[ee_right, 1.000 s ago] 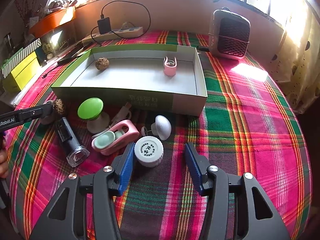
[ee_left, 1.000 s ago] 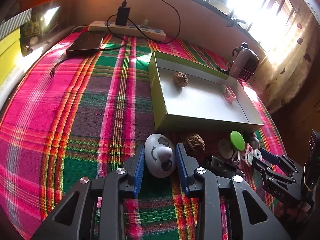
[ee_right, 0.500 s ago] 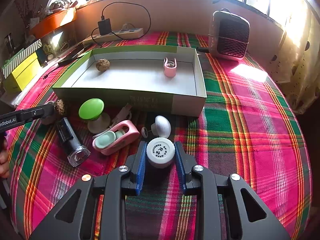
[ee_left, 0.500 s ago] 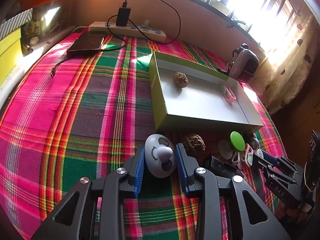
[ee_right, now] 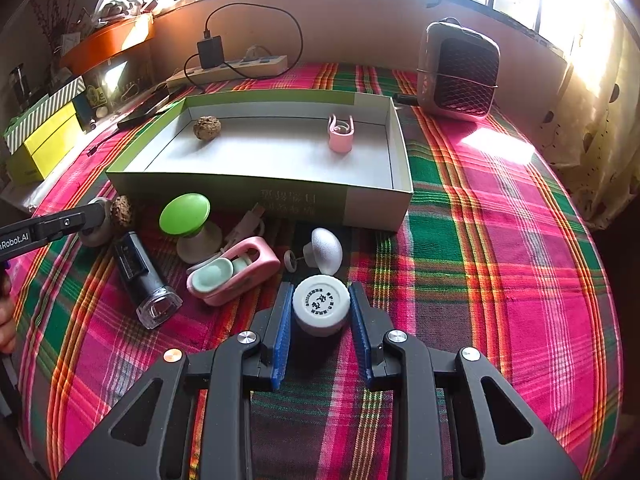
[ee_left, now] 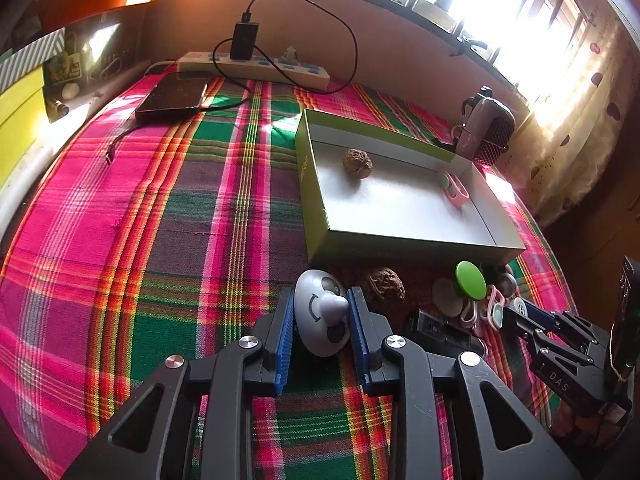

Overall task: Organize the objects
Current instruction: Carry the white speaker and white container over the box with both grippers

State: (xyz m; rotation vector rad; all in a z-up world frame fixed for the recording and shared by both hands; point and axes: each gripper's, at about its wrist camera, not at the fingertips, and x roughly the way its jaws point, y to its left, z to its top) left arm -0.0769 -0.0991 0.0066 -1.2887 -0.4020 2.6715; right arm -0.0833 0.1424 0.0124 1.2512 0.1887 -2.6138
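Note:
My left gripper (ee_left: pixel 320 312) is shut on a white egg-shaped toy with a face (ee_left: pixel 322 316), low over the cloth just before the green box (ee_left: pixel 316 216). My right gripper (ee_right: pixel 321 312) is shut on a white round jar with a printed lid (ee_right: pixel 321 303). The box (ee_right: pixel 256 196) holds a walnut (ee_right: pixel 207 128) and a pink clip (ee_right: pixel 341 134). In front of the box lie a second walnut (ee_left: pixel 382 288), a green-capped mushroom toy (ee_right: pixel 185 214), a pink and mint case (ee_right: pixel 232 270), a white mushroom knob (ee_right: pixel 326 250) and a black clear-ended device (ee_right: pixel 142 278).
A plaid cloth (ee_right: pixel 500 248) covers the table. A small heater (ee_right: pixel 458 70) stands at the back right. A power strip with charger (ee_right: pixel 228 66) and a dark tablet (ee_left: pixel 174 96) lie at the back. Yellow boxes (ee_right: pixel 44 140) sit at the left edge.
My right gripper has closed from wide open onto the white jar. My left gripper has stayed shut on the egg toy and barely moved.

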